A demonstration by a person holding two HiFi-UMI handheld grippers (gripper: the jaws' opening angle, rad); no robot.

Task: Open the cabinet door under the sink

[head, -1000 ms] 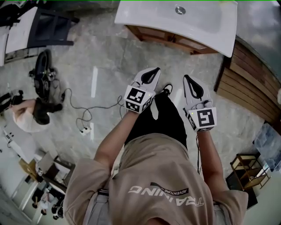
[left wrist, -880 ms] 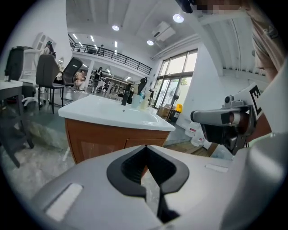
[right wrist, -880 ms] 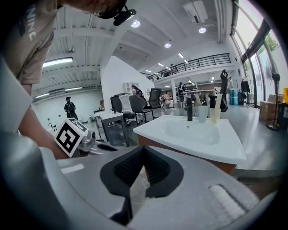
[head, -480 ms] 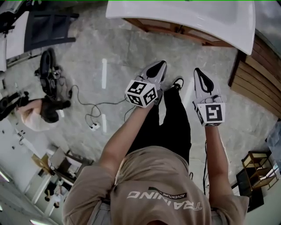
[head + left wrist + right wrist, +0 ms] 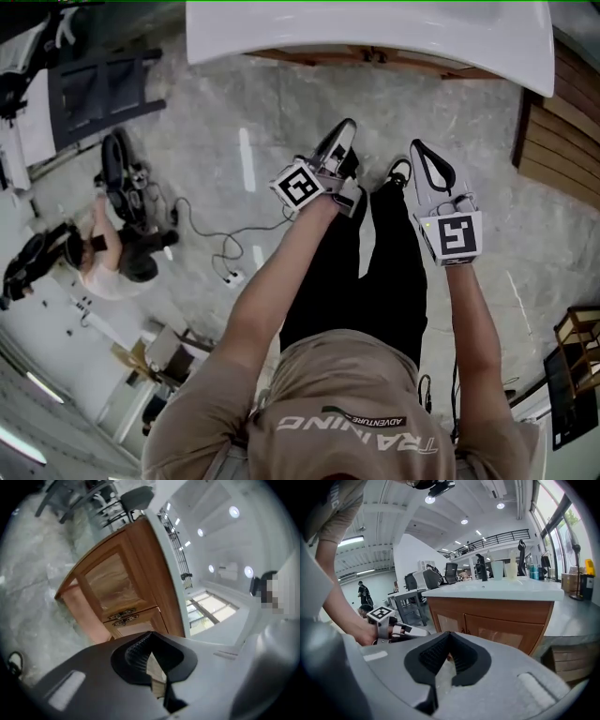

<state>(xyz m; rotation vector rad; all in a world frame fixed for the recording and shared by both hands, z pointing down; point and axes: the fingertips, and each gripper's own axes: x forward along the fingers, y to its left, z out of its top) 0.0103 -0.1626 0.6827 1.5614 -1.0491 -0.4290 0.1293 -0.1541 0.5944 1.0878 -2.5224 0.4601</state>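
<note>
Ahead of both hands, beneath the white sink (image 5: 356,33), the wooden cabinet (image 5: 487,627) stands with its doors closed; left gripper (image 5: 347,131) and right gripper (image 5: 417,148) are clenched, empty, apart from it.

The back of the person's beige T-shirt (image 5: 349,412) carries the only readable words. Large white capitals spell "TRAINING", upside down in the head view. Just above them, smaller white letters on a dark curved stripe spell "ADVENTURE", also upside down. In the right gripper view a scrap of white lettering shows on the shirt at the top left corner, cut off too far to read. The marker cube (image 5: 302,187) on the left gripper (image 5: 347,127) and the marker cube (image 5: 454,236) on the right gripper (image 5: 415,145) bear black-and-white square code patterns, with no letters or numbers.
</note>
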